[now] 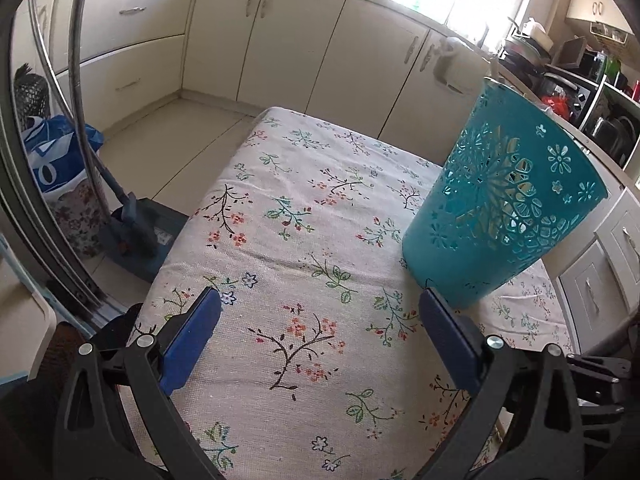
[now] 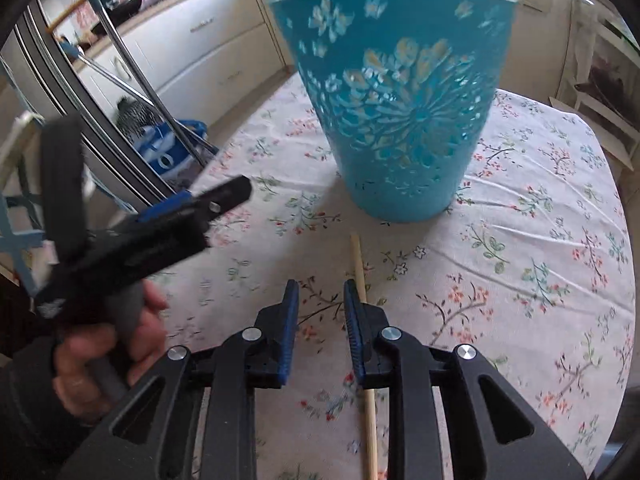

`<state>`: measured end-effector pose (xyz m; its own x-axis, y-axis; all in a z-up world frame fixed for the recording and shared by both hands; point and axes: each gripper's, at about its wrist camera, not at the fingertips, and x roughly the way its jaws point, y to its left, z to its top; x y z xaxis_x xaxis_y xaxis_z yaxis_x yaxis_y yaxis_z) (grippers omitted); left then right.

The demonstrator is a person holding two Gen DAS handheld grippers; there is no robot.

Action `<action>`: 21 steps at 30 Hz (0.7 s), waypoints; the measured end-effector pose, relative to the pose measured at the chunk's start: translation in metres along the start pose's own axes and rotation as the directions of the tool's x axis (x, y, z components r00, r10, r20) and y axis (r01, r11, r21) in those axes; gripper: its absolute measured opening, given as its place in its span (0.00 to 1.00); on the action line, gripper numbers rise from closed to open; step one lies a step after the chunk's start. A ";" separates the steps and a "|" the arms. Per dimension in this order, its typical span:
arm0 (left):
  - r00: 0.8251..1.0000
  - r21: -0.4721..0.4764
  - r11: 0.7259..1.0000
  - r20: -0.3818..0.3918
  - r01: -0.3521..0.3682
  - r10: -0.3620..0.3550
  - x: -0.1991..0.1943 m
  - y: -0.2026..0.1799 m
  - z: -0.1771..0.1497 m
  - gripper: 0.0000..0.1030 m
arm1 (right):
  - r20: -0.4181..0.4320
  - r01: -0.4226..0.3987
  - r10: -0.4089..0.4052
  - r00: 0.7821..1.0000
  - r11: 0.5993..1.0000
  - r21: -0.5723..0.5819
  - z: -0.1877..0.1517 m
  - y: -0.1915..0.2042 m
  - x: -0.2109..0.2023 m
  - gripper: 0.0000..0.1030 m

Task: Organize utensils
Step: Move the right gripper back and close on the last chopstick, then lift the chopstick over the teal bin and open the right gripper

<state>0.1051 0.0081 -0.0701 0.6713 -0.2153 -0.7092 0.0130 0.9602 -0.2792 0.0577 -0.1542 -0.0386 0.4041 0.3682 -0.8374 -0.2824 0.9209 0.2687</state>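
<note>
Pick-up step: right gripper point(image 2: 320, 300), fingers slightly apart and empty, beside thin wooden stick point(image 2: 357, 264); next, straddle it. Left gripper point(image 1: 320, 316) wide apart, near teal perforated plastic bucket point(image 1: 504, 208).

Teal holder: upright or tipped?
Upright. The teal holder stands base-down on the tablecloth, rim on top, wooden tips poking out.

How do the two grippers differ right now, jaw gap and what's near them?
The left gripper stands wide open over bare tablecloth; the right gripper shows only a narrow gap. Nothing lies by the left one; a wooden stick runs beside the right one's outer finger, ungripped. Both face the teal basket.
</note>
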 end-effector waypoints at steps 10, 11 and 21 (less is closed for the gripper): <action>1.000 0.010 1.000 -0.010 0.013 -0.013 0.002 -0.001 -0.001 0.92 | 0.045 0.005 -0.004 0.999 1.000 -0.025 -0.013 -0.007 -0.011 0.06; 1.000 0.011 1.000 -0.011 0.013 -0.013 0.003 -0.002 -0.001 0.92 | 0.088 -0.070 0.069 0.994 0.998 0.008 -0.009 -0.009 -0.030 0.06; 1.000 0.020 1.000 -0.019 0.006 -0.005 0.003 -0.004 -0.001 0.92 | 0.759 -0.215 0.044 0.650 0.968 0.128 0.096 -0.038 -0.188 0.06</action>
<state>0.1065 0.0037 -0.0721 0.6572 -0.2236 -0.7198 0.0316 0.9623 -0.2701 0.0758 -0.2463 0.1542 0.9103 0.3770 -0.1712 -0.2488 0.8286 0.5015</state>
